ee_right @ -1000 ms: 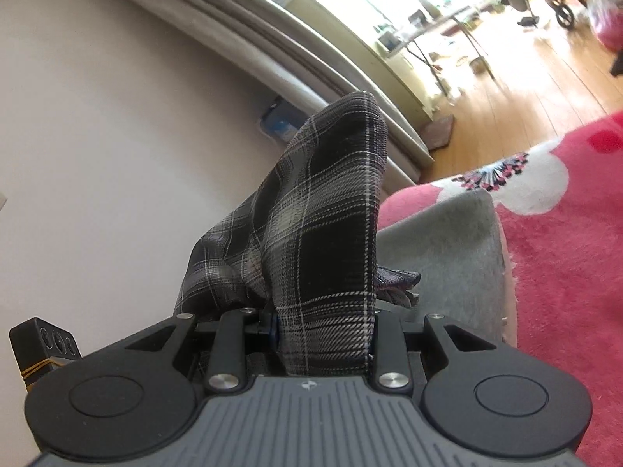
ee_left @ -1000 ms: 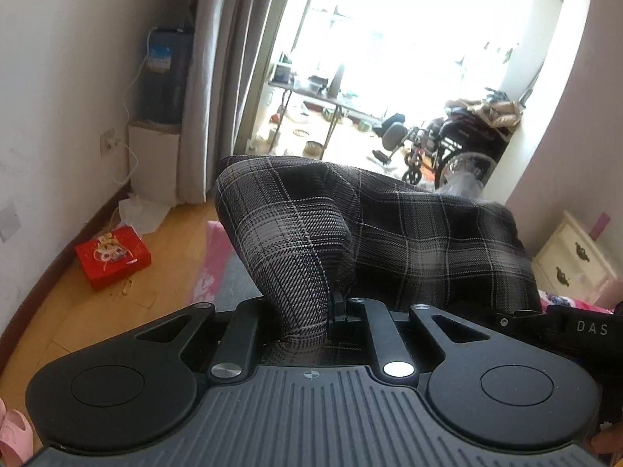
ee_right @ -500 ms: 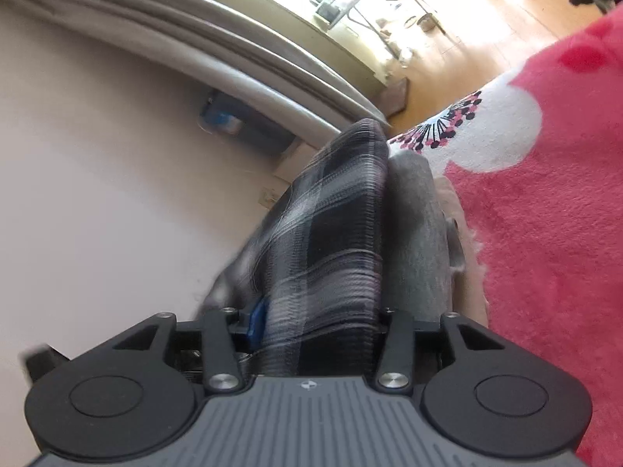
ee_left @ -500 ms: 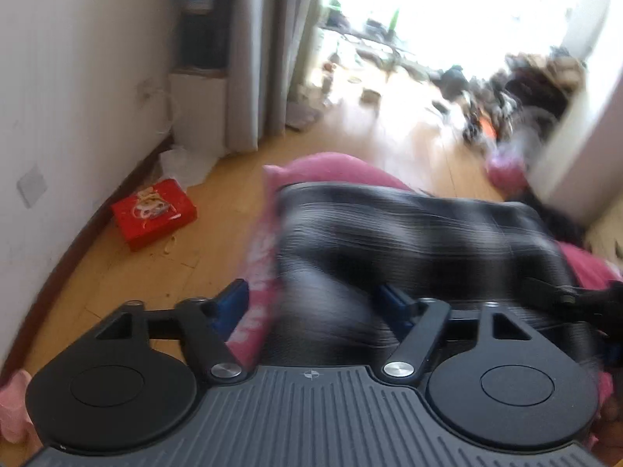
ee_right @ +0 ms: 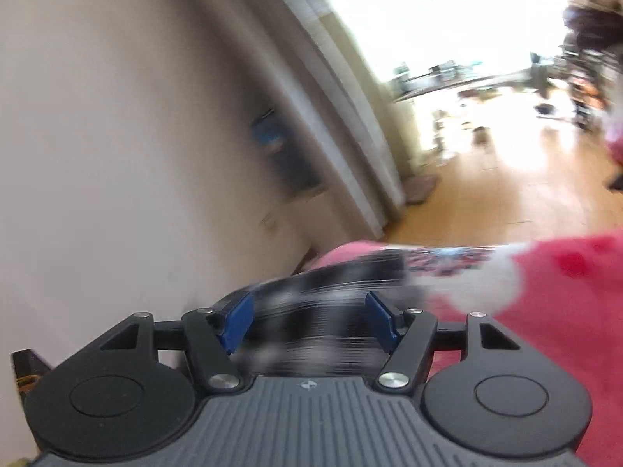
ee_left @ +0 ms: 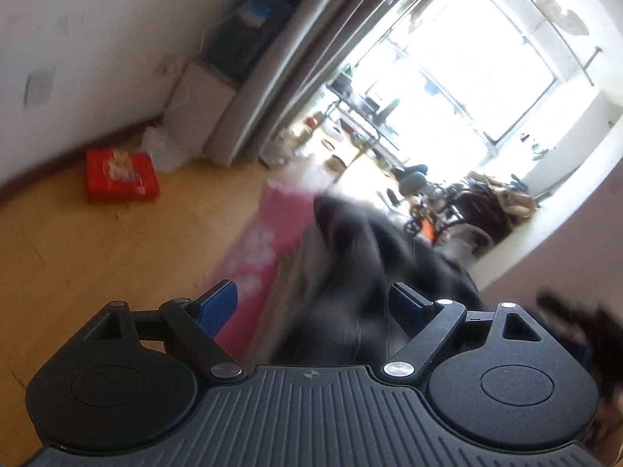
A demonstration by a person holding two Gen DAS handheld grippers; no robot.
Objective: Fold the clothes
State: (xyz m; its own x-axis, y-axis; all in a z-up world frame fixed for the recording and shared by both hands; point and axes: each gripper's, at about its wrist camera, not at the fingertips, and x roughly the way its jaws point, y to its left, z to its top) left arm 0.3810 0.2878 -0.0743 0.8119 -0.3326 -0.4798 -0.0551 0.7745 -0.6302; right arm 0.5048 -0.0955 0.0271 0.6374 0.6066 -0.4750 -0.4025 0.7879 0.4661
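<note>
Left jaws: the left gripper (ee_left: 313, 305) is seen with its blue pads (ee_left: 218, 305) set wide apart and opening; the dark plaid garment (ee_left: 350, 272) lies between them, pressed by neither pad.
Right jaws: the right gripper (ee_right: 309, 321) is seen with its blue pads (ee_right: 235, 321) apart and opening; the plaid cloth (ee_right: 323, 311) runs across the gap, and no pad is seen to press on it.
Garment: a black-and-grey plaid piece, heavily blurred in both views; in the left wrist view it is heaped ahead of the jaws, in the right wrist view it is stretched low across the front of the jaws.
Support: the garment is laid on a pink blanket with white flower shapes (ee_right: 564, 311), seen also as a pink strip (ee_left: 264, 241) left of the garment in the left wrist view. A grey layer (ee_left: 296, 272) is glimpsed between garment and blanket; what it is cannot be told.
Floor: light wooden boards (ee_left: 97, 253) are seen beside the blanket, with a red box (ee_left: 121, 174) lying near the wall.
Wall side: a white wall (ee_right: 117, 116), grey curtains (ee_left: 280, 58) and a white cabinet (ee_left: 194, 105) with a dark blurred object on top are seen.
Background: a bright window (ee_left: 467, 58) and a cluttered area with a wheelchair (ee_left: 467, 210) are visible, too blurred for detail.
</note>
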